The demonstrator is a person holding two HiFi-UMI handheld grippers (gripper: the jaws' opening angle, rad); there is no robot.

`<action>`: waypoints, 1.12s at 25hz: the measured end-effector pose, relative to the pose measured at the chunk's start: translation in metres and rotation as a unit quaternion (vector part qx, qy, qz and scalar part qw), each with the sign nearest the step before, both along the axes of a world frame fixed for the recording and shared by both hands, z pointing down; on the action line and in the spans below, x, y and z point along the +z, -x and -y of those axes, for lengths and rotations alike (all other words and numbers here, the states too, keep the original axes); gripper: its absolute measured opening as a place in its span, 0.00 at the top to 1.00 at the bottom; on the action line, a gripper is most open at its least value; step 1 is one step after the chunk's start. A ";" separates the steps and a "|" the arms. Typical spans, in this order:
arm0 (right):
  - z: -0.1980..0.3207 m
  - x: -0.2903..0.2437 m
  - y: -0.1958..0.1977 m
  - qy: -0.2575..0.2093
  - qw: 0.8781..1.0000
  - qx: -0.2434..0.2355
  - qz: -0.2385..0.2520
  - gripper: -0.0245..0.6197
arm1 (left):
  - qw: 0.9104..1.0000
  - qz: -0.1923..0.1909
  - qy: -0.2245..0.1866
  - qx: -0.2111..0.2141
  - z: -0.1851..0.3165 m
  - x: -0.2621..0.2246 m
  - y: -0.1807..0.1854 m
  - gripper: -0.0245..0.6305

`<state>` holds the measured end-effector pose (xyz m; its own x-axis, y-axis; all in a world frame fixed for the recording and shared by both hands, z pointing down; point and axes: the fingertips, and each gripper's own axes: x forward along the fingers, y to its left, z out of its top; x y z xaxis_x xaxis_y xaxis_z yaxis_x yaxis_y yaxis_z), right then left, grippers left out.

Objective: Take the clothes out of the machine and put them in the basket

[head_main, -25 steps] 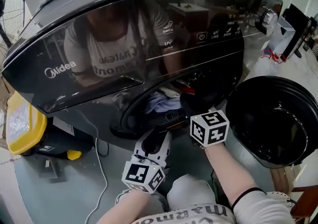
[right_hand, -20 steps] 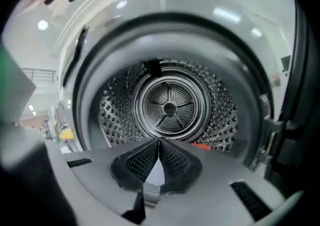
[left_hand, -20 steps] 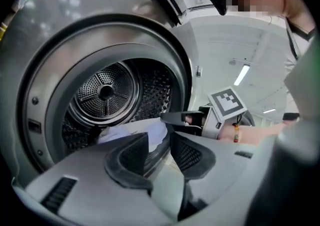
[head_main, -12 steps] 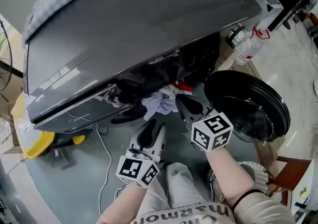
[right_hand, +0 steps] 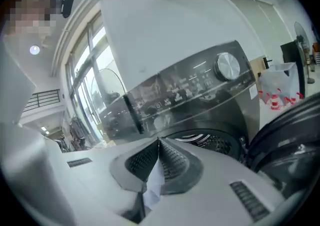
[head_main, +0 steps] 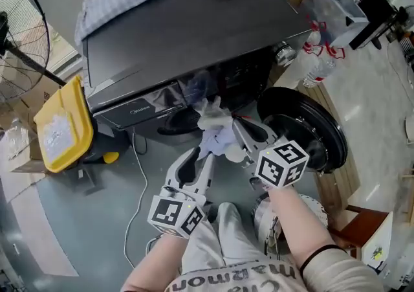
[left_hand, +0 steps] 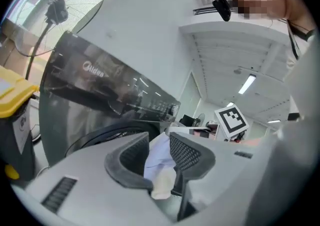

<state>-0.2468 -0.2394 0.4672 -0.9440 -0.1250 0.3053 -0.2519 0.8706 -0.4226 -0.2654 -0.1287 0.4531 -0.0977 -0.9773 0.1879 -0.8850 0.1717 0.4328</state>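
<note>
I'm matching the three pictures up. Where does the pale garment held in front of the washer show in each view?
Head view: pale garment at centre, bunched before the washing machine.
Left gripper view: lower centre, gripped between the left tongs.
Right gripper view: lower centre, a thin strip pinched in the right tongs.
Shared landmark: the dark washing machine, behind the garment in all three.

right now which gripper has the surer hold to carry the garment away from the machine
Probably right: the right gripper is clamped tight on a thin fold of the pale garment, while the left gripper holds only a looser bunch, its jaws standing wider.
</note>
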 end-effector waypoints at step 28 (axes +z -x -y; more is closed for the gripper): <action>-0.160 -0.293 -0.293 -0.108 0.967 0.212 0.096 0.91 | 0.959 0.077 -0.112 0.250 -0.093 -0.250 -0.225 0.79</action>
<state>0.0461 -0.0799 0.1739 -0.8305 -0.5545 0.0534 -0.5406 0.7790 -0.3176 -0.0400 -0.0355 0.2029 0.3834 -0.9235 -0.0111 -0.8889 -0.3722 0.2671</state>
